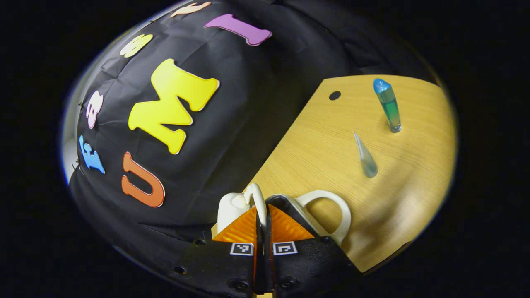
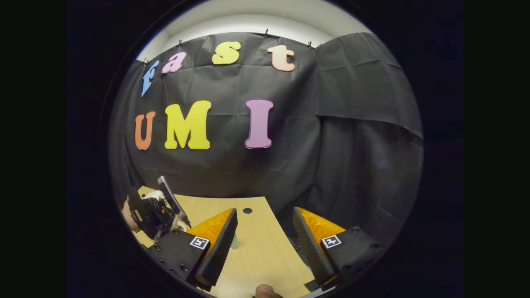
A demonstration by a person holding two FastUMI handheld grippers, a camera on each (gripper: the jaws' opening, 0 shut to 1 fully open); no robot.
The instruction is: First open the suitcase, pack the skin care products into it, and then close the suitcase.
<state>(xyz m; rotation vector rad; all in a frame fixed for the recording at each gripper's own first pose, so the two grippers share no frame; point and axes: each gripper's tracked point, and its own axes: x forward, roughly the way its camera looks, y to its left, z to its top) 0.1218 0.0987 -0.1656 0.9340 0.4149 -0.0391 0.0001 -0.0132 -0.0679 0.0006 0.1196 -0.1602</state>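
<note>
The left gripper [image 1: 263, 217] has its jaws pinched together on a thin white handle [image 1: 260, 198], cream suitcase parts just beside them. A blue-green bottle [image 1: 388, 105] and clear tube [image 1: 365, 156] lie ahead on the wooden surface [image 1: 314, 157]. The right gripper [image 2: 265, 231] hangs with jaws wide apart, holding nothing.

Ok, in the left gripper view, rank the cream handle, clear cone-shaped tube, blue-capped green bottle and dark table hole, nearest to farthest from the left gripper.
1. Cream handle, at the fingers, right side.
2. Clear cone-shaped tube, mid-table.
3. Blue-capped green bottle and dark table hole: far, too close to call.
</note>
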